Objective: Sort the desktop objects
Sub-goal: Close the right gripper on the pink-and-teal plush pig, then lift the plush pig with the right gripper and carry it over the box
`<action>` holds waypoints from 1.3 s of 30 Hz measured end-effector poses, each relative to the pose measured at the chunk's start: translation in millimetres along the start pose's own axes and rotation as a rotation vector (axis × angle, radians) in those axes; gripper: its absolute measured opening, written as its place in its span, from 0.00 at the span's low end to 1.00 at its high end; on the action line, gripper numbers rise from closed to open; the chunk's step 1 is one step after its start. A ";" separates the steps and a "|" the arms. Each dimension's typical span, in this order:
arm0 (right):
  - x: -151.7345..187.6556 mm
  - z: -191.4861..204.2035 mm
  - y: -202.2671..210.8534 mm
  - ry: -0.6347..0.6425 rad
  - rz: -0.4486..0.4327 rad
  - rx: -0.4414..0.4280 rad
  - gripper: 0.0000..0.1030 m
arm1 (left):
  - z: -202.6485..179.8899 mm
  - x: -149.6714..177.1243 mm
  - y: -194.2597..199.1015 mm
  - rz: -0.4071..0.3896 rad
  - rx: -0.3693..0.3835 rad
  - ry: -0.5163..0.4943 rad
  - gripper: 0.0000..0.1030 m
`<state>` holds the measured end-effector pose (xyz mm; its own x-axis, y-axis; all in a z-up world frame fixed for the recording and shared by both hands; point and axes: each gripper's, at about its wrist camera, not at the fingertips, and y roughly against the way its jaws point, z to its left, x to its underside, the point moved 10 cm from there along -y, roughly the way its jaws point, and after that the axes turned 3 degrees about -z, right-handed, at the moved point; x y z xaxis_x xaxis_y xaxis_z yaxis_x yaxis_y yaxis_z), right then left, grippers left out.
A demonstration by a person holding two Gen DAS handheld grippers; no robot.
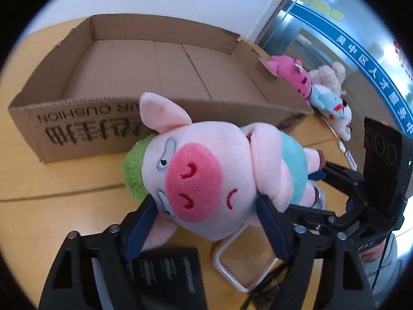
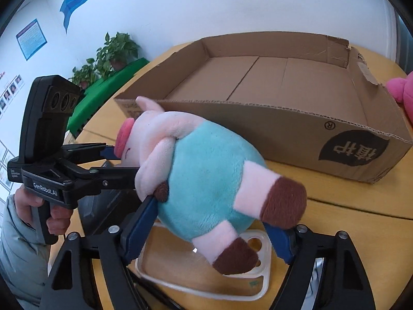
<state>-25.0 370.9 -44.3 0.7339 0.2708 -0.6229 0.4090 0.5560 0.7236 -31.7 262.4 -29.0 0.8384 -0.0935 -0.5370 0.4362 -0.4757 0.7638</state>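
Note:
A pink plush pig (image 1: 206, 170) with green hair and a teal shirt is held above the wooden table in front of an empty cardboard box (image 1: 155, 67). My left gripper (image 1: 206, 222) is shut on the pig's head. My right gripper (image 2: 214, 219) is shut on its teal body (image 2: 206, 180) by the legs. In the left wrist view the right gripper (image 1: 320, 180) reaches in from the right; in the right wrist view the left gripper (image 2: 121, 162) reaches in from the left. The box (image 2: 271, 98) lies just behind the pig.
Other plush toys, pink (image 1: 291, 75), beige (image 1: 330, 77) and blue (image 1: 327, 100), lie right of the box. A clear phone case (image 2: 206, 271) and a black booklet (image 1: 167, 273) lie on the table (image 1: 51, 206) under the pig. Potted plants (image 2: 113, 51) stand beyond the table.

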 end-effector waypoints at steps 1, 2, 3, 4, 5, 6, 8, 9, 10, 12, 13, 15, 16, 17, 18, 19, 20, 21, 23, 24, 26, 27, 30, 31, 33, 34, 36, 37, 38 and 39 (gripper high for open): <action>6.2 3.0 7.6 0.011 0.004 0.000 0.77 | -3.9 7.3 0.9 0.014 -0.015 -0.016 0.74; 10.2 4.7 12.3 0.018 0.007 -0.004 0.78 | -8.8 12.8 3.3 0.021 -0.022 -0.029 0.74; 14.6 7.9 15.0 0.029 0.008 -0.004 0.80 | -13.1 17.4 7.4 0.024 -0.017 -0.035 0.74; 15.8 9.7 18.4 0.037 0.004 0.001 0.81 | -16.6 20.5 9.7 0.027 -0.006 -0.033 0.74; 18.7 6.7 25.0 0.040 -0.003 0.005 0.86 | -18.2 20.4 11.5 0.024 0.009 -0.026 0.74; 19.7 3.4 29.7 0.037 -0.009 0.007 0.98 | -18.9 17.1 9.7 0.014 0.021 -0.020 0.76; 18.9 -8.7 30.3 0.001 -0.014 -0.008 1.00 | -11.4 7.9 11.4 -0.013 0.021 -0.002 0.76; 18.0 -16.2 27.8 -0.029 -0.004 -0.010 1.00 | -5.4 2.5 10.3 -0.015 0.006 0.013 0.76; 16.9 -22.9 23.6 -0.067 0.010 -0.024 1.00 | 0.9 -1.9 7.4 -0.006 0.005 0.034 0.76; 11.3 -25.2 19.8 -0.109 0.009 -0.072 1.00 | 3.7 -7.1 -0.4 0.014 0.082 0.071 0.77; 7.2 -25.7 18.5 -0.125 0.000 -0.087 1.00 | 5.0 -8.6 -7.1 0.025 0.099 0.081 0.77; 2.5 -25.8 16.8 -0.134 -0.015 -0.095 1.00 | 2.8 -11.2 -11.6 0.011 0.097 0.044 0.77; 1.6 -25.3 15.4 -0.138 -0.019 -0.098 0.99 | -0.2 -9.8 -12.9 0.013 0.082 0.014 0.77; 2.0 -24.4 13.8 -0.143 -0.018 -0.103 0.99 | -2.8 -8.7 -12.7 0.016 0.066 -0.009 0.76; 2.9 -22.5 12.6 -0.148 -0.018 -0.113 0.94 | -6.0 -6.5 -11.7 0.011 0.048 -0.033 0.71; 3.5 -18.3 9.3 -0.149 -0.018 -0.124 0.92 | -6.9 -4.7 -8.2 0.009 0.040 -0.048 0.69; 4.7 -16.3 10.3 -0.139 -0.022 -0.113 0.91 | -7.5 -4.3 -6.0 0.008 0.039 -0.051 0.66; 7.3 -12.9 12.4 -0.128 -0.026 -0.106 0.88 | -8.0 -3.3 -3.7 0.006 0.046 -0.044 0.64; 7.0 -7.0 18.4 -0.111 -0.037 -0.100 0.85 | -9.7 -3.1 -4.6 0.002 0.063 -0.020 0.63; 5.6 -5.2 21.8 -0.107 -0.043 -0.099 0.82 | -9.8 -1.5 -1.9 -0.003 0.069 -0.009 0.62; 0.4 0.7 30.6 -0.091 -0.060 -0.098 0.81 | -16.3 -3.6 7.1 -0.034 0.071 -0.016 0.62; -2.5 2.4 36.0 -0.082 -0.070 -0.099 0.81 | -19.6 -6.6 14.7 -0.058 0.072 -0.020 0.62; -24.7 11.6 62.6 -0.041 -0.127 -0.113 0.81 | -30.2 -27.2 43.8 -0.147 0.066 -0.035 0.61; -37.7 16.9 73.8 -0.021 -0.155 -0.120 0.81 | -34.9 -37.5 55.8 -0.181 0.056 -0.050 0.61; -61.7 25.6 86.2 0.006 -0.191 -0.128 0.81 | -41.0 -58.4 75.8 -0.237 0.028 -0.081 0.60; -77.2 30.5 96.3 0.024 -0.219 -0.134 0.81 | -43.1 -71.9 87.0 -0.266 0.019 -0.093 0.60; -102.2 38.0 108.0 0.049 -0.251 -0.142 0.81 | -45.8 -93.2 103.0 -0.312 0.019 -0.111 0.60; -120.5 42.3 116.5 0.071 -0.272 -0.147 0.81 | -45.2 -106.4 111.8 -0.335 0.009 -0.121 0.60; -132.6 44.6 121.1 0.084 -0.285 -0.152 0.81 | -45.1 -117.6 119.7 -0.356 0.008 -0.125 0.60; -146.3 47.2 125.9 0.097 -0.298 -0.159 0.81 | -45.1 -131.0 129.2 -0.381 0.009 -0.131 0.60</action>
<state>-55.3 364.2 151.9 0.5369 0.1469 -0.8307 0.5025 0.7353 0.4548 -70.5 252.6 156.2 0.5680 -0.0198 -0.8228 0.7045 -0.5051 0.4985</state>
